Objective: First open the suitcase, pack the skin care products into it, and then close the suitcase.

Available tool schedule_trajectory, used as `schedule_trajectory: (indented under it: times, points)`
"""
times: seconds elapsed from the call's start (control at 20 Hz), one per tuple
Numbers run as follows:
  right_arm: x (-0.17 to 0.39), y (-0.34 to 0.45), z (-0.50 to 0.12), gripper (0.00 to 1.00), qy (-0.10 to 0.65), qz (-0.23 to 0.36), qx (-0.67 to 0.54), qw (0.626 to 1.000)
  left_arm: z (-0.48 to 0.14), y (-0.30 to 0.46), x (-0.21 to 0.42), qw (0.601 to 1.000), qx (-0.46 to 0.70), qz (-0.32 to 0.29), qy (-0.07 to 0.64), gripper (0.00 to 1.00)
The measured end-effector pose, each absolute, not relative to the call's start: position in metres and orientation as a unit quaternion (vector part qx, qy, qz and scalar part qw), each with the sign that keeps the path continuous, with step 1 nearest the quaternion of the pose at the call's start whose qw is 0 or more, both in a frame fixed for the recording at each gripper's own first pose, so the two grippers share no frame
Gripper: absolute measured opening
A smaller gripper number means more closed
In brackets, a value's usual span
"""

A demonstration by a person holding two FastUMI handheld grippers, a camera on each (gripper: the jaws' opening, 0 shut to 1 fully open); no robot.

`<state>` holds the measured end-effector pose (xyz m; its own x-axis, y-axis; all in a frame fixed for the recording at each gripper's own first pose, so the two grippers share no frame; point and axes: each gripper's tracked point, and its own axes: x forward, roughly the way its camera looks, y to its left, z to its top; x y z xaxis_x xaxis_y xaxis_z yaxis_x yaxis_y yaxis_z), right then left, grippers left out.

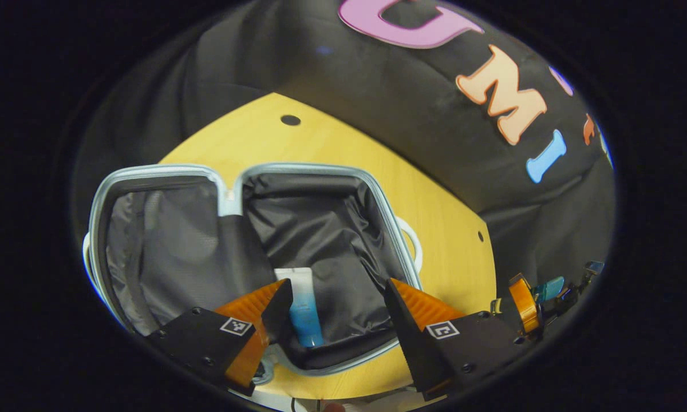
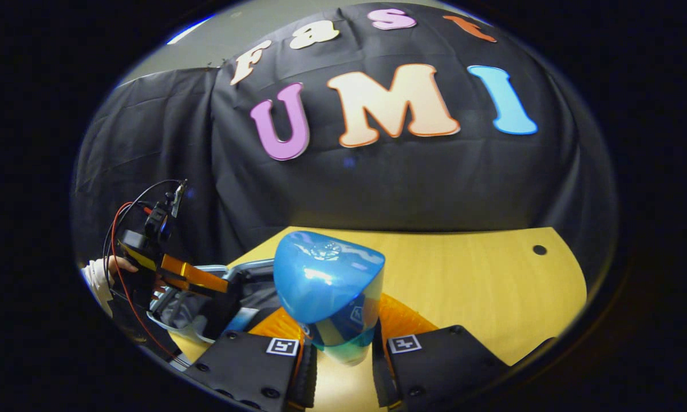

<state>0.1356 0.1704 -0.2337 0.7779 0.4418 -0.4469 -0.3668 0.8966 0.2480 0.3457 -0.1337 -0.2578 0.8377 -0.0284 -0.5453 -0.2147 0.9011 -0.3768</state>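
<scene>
In the left gripper view, the left gripper [image 1: 338,306] hung spread wide and empty over the open suitcase [image 1: 252,252] on the table [image 1: 343,154]; a tube [image 1: 303,306] lay in its liner near 6 o'clock. In the right gripper view, the right gripper [image 2: 340,337] clamped a blue bottle [image 2: 329,292] at 6 o'clock, the suitcase at 8 o'clock.

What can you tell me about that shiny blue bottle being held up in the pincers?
The blue bottle is glossy, with a rounded, deep blue top and a paler, see-through lower body, plastic or glass by its look. In the right gripper view the right gripper clamps its lower body, one finger on each side, holding it roughly upright above the wooden table. It touches nothing else visible. The open suitcase lies farther off to its side, and the bottle is not yet in it.
</scene>
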Motion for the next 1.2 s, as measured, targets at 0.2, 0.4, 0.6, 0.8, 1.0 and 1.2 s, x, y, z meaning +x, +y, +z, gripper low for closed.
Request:
schedule_trajectory:
  times: [0.2, 0.4, 0.6, 0.8, 1.0, 1.2]
  points:
    - [0.128, 0.24, -0.236, 0.41, 0.268, 0.276, 0.072, 0.92, -0.24, -0.082, 0.296, 0.935, -0.244, 0.102, 0.238, 0.94]
    - [0.122, 0.293, -0.273, 0.42, 0.305, 0.308, 0.074, 0.898, -0.237, -0.027, 0.237, 0.925, -0.275, 0.165, 0.203, 0.94]
    - [0.118, 0.318, -0.319, 0.42, 0.343, 0.312, 0.028, 0.886, -0.251, 0.018, 0.191, 0.904, -0.316, 0.224, 0.18, 0.94]
    - [0.112, 0.332, -0.352, 0.42, 0.385, 0.305, 0.017, 0.871, -0.269, 0.046, 0.155, 0.884, -0.353, 0.261, 0.163, 0.94]
    - [0.112, 0.333, -0.363, 0.45, 0.397, 0.285, 0.015, 0.872, -0.287, 0.06, 0.147, 0.871, -0.373, 0.279, 0.154, 0.94]
    - [0.128, 0.336, -0.341, 0.58, 0.375, 0.273, 0.058, 0.884, -0.296, 0.085, 0.138, 0.863, -0.387, 0.289, 0.145, 0.94]
